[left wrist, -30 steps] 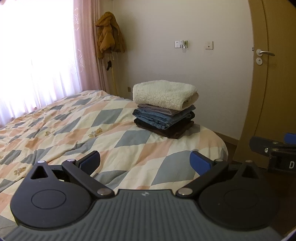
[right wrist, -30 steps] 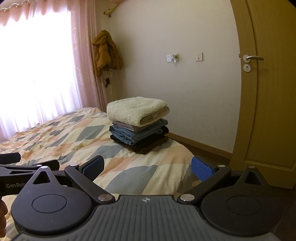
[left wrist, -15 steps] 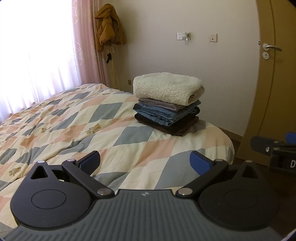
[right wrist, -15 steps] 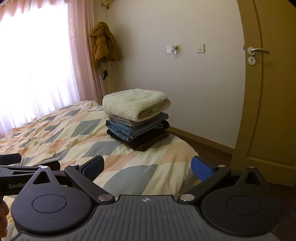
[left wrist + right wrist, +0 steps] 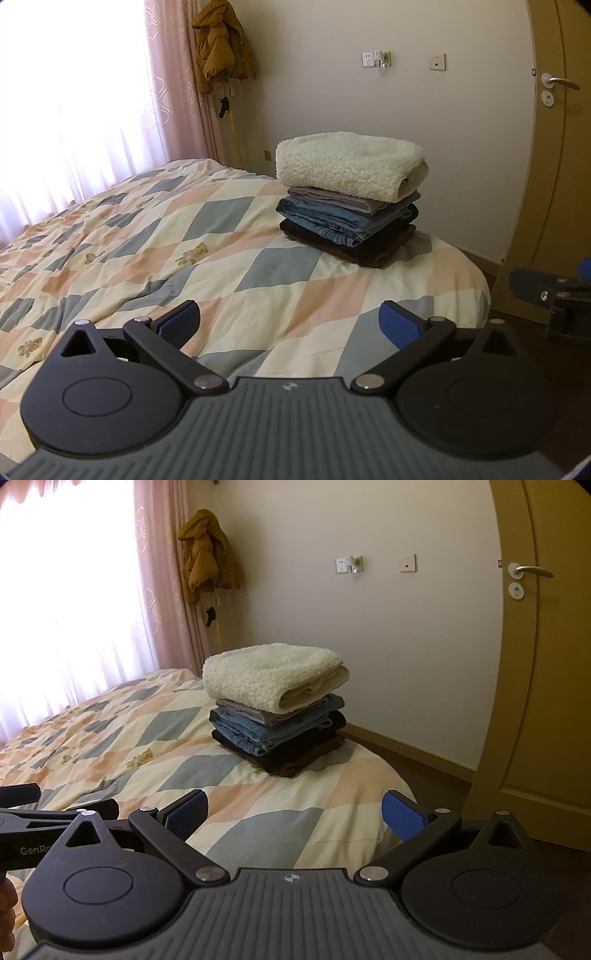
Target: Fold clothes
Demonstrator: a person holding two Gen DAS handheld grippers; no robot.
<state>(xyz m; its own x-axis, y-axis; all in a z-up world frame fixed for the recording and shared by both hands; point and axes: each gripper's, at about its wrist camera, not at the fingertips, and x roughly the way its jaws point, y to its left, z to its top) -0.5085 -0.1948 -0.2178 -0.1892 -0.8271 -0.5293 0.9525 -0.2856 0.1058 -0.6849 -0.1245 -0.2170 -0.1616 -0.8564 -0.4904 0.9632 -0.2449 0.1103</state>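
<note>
Left wrist view: the left claw (image 5: 290, 319) hangs above the near end of the bed (image 5: 110, 236), its blue pads spread wide apart with nothing between them. The stack of folded clothes (image 5: 349, 206) sits on the bed's far corner: a cream fleece (image 5: 347, 162) on top, a grey garment and folded jeans (image 5: 332, 221) beneath, and a dark brown piece at the bottom. Compared with a second ago the stack looks nearer and sits higher in frame, so the camera has edged forward and tipped down a little. The stack itself has not shifted. At the right edge a part of the right claw (image 5: 550, 295) shows, well clear of the clothes.

Right wrist view: the right claw (image 5: 293, 812) is also spread apart and empty, facing the same stack of folded clothes (image 5: 277, 709), which stands tidy and square near the wall. The left claw's arm (image 5: 55, 812) pokes in at the left edge. A brown jacket (image 5: 207, 557) hangs by the pink curtain (image 5: 162, 590).

No unfolded garment lies on the bed in either view, so the folding looks finished, or the next piece is out of sight.
</note>
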